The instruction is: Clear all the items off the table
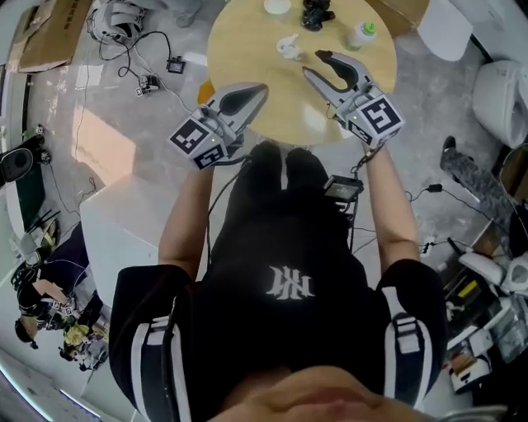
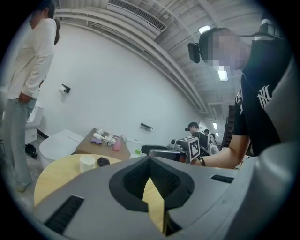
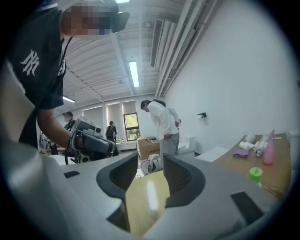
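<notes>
The round wooden table (image 1: 247, 49) carries a white cup (image 1: 278, 7), a black object (image 1: 318, 13), a green-capped bottle (image 1: 361, 34) and a crumpled white item (image 1: 289, 48). My left gripper (image 1: 261, 88) hovers over the table's near left edge, its jaws together and empty. My right gripper (image 1: 315, 63) is over the near right part, open with nothing between its fingers, just right of the crumpled item. The left gripper view shows the cup (image 2: 87, 163), the black object (image 2: 103, 162) and the right gripper (image 2: 180, 149). In the right gripper view the bottle (image 3: 255, 174) stands at the right.
Cables and a cardboard sheet (image 1: 49, 33) lie on the floor to the left, and a white box (image 1: 124, 222) stands by my left side. White fixtures (image 1: 503, 86) are at the right. A person in white (image 2: 33, 61) stands beyond the table, near a low table with bottles (image 2: 101, 140).
</notes>
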A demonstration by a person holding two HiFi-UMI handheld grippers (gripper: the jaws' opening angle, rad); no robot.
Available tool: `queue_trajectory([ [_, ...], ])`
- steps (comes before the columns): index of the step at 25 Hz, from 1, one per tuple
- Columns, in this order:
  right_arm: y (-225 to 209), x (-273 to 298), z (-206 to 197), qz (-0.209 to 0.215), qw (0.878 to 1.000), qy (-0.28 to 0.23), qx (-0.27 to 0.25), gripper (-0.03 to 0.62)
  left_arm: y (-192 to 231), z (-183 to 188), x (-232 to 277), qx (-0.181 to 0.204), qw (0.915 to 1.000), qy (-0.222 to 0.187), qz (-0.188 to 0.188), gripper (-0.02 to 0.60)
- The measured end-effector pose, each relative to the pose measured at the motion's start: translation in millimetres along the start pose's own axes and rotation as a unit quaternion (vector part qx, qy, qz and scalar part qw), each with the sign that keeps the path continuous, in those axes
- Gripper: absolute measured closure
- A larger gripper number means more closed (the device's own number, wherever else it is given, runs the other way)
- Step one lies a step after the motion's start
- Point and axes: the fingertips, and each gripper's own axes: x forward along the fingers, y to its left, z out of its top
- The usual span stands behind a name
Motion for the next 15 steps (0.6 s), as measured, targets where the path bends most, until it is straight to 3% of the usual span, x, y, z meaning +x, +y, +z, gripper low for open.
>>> queue_trajectory([
  [2,-4.1,15.3,-26.9,0.018,0.999,0.028,0.004,0.413,8.5,-10.9,-0.9,-0.006,0.9999,0.006,0.013,0.569],
  [5,-14.7,34.7,-63.9,0.040,0.996,0.076,0.002,0.304,14.1,-23.3,4.2,-0.005,0.9997,0.015,0.017,0.569],
  [8,-24.1,51.9,-86.7,0.052,0.993,0.102,-0.008,0.303,16.1,-34.5,7.8,-0.001,0.9996,0.025,0.016,0.569],
  [10,-28.3,65.2,-101.2,0.058,0.991,0.119,-0.015,0.243,19.5,-43.5,6.2,-0.011,0.9993,0.030,0.020,0.569],
  [15,-45.5,120.4,-142.5,0.079,0.981,0.168,-0.050,0.241,56.6,-67.7,-3.2,-0.034,0.9985,0.027,0.032,0.569],
])
